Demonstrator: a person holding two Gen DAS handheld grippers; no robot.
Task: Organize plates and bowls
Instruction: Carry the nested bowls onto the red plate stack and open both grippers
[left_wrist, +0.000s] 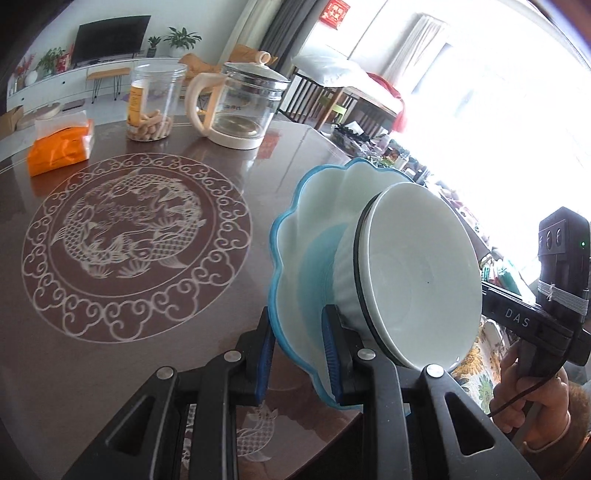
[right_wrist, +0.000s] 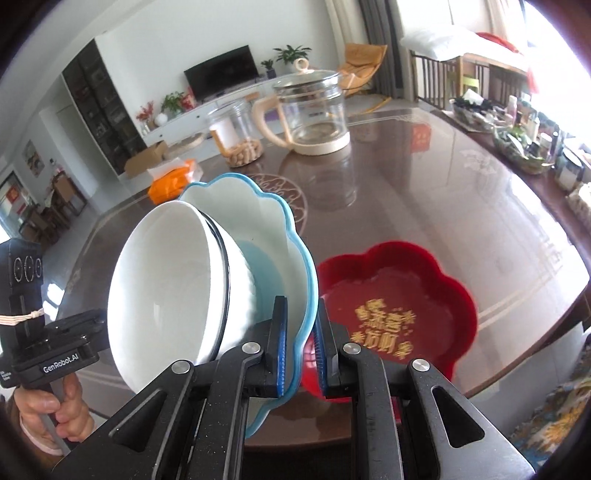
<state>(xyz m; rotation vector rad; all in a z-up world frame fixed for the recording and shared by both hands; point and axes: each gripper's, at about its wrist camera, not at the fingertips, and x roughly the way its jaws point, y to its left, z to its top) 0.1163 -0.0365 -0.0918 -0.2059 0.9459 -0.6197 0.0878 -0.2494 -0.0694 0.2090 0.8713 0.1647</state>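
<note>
A blue scalloped plate (left_wrist: 295, 240) with white bowls (left_wrist: 417, 273) stacked in it is held tilted in the air. My left gripper (left_wrist: 297, 354) is shut on one side of its rim. My right gripper (right_wrist: 301, 350) is shut on the opposite side of the rim (right_wrist: 295, 266). The bowls (right_wrist: 162, 288), a ribbed one with a black rim and a plain one nested in it, lean against the plate. A red flower-shaped plate (right_wrist: 399, 310) lies on the table under and right of the right gripper.
The brown glass-topped table (left_wrist: 147, 332) carries a glass kettle (left_wrist: 240, 107), a clear jar of snacks (left_wrist: 155, 103) and an orange packet (left_wrist: 61, 144) at the far side. Clutter (right_wrist: 524, 133) lines the table's far right edge.
</note>
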